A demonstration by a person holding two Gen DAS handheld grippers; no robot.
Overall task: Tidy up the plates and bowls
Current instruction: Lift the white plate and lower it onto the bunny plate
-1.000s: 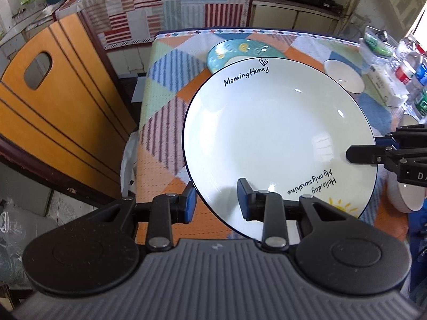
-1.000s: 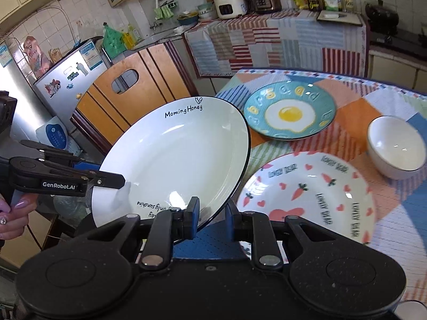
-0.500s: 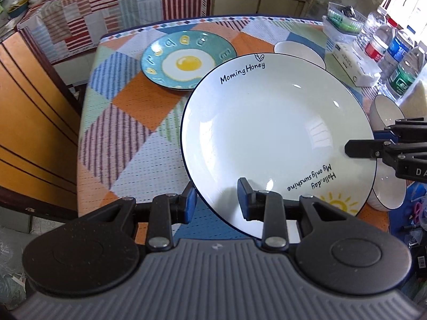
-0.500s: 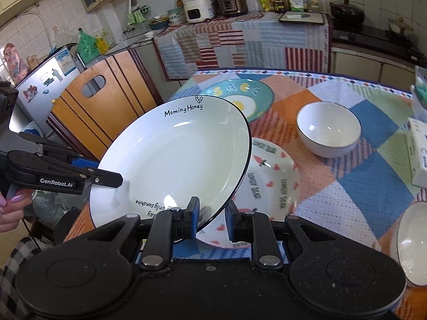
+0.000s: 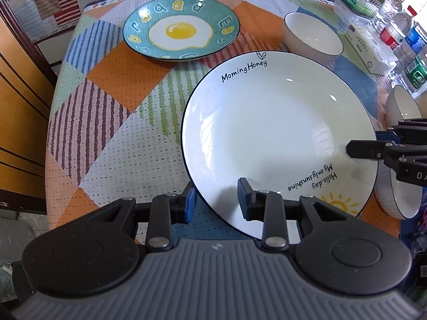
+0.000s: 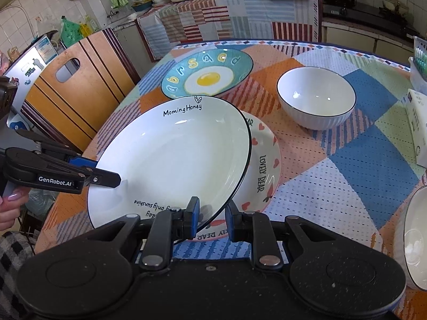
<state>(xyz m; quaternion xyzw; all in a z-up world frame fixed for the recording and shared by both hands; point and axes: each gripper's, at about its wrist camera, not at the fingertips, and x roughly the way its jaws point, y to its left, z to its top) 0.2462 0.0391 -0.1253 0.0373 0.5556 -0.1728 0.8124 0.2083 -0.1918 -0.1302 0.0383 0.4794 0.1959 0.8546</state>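
- Plate [image 5: 277,136], white with "Morning Honey" lettering, was held tilted above the checked tablecloth [image 5: 112,138], over the heart plate [image 6: 264,170].
- Left gripper [image 5: 216,200] was clamped on its near rim; right gripper [image 6: 212,212] was clamped on the opposite rim.
- Egg plate [image 5: 181,30] lay flat further back, with 1 white bowl [image 6: 316,104] to its right, apart from it.
- Another bowl [image 5: 400,198] sat by the right edge.
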